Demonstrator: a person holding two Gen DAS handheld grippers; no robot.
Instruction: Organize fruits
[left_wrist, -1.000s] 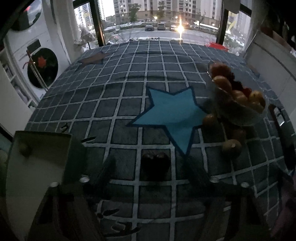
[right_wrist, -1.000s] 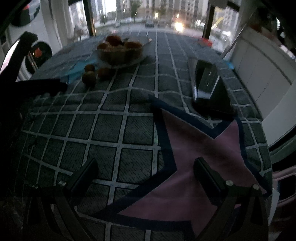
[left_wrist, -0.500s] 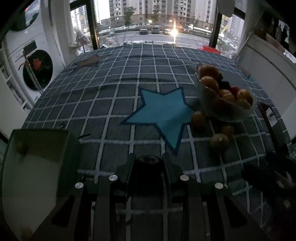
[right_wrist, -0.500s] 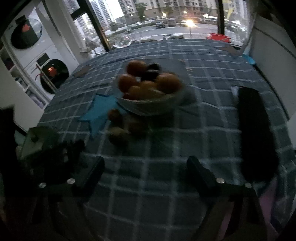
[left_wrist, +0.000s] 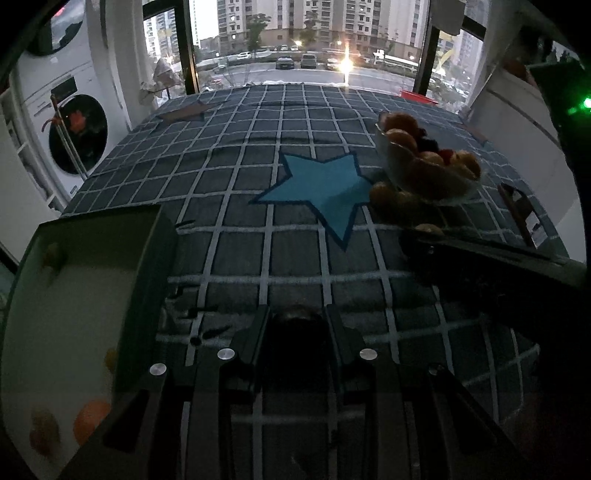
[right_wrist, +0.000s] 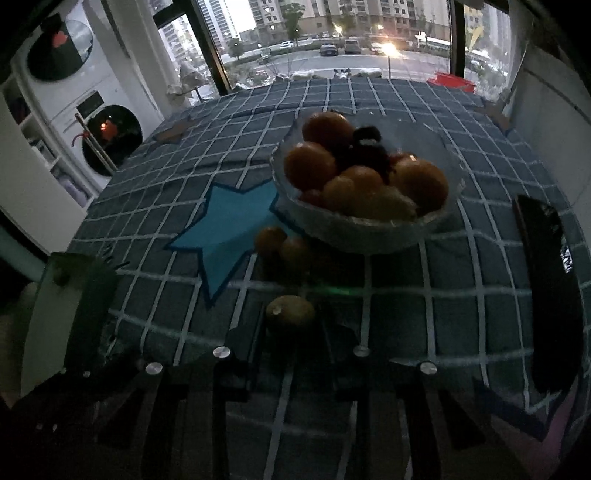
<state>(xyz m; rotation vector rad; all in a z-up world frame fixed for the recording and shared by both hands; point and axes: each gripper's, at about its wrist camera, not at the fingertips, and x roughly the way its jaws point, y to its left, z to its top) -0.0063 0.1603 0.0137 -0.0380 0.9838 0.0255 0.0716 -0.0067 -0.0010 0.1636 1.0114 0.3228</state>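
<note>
**Two fruits gripped, most of the sorting yet to be done**

A dark round fruit (left_wrist: 297, 317) is clamped between the pads of the left hand-held gripper (left_wrist: 297, 325), just above the checked cloth of the table (left_wrist: 240, 184). To the left of that gripper a white tray (left_wrist: 74, 295) is seen, with an orange (left_wrist: 90, 421) and a few smaller fruits already lying in it, so a start on the organising can be judged to have been made.

On the other side, the jaws of the right hand-held gripper (right_wrist: 291, 325) are being closed on a brownish-green fruit (right_wrist: 290, 310), perhaps a kiwi; the pads appear to be pressed against it, though the dimness makes this hard to confirm. Just ahead of that gripper, two small orange fruits (right_wrist: 282, 243) are left loose on the table beside the blue star, touching or nearly touching the foot of the glass bowl (right_wrist: 369, 229).

The bowl itself is heaped with oranges and darker fruit. Much is judged to remain: both gripped fruits have yet to be carried to their place, and the two loose ones are untouched.
</note>
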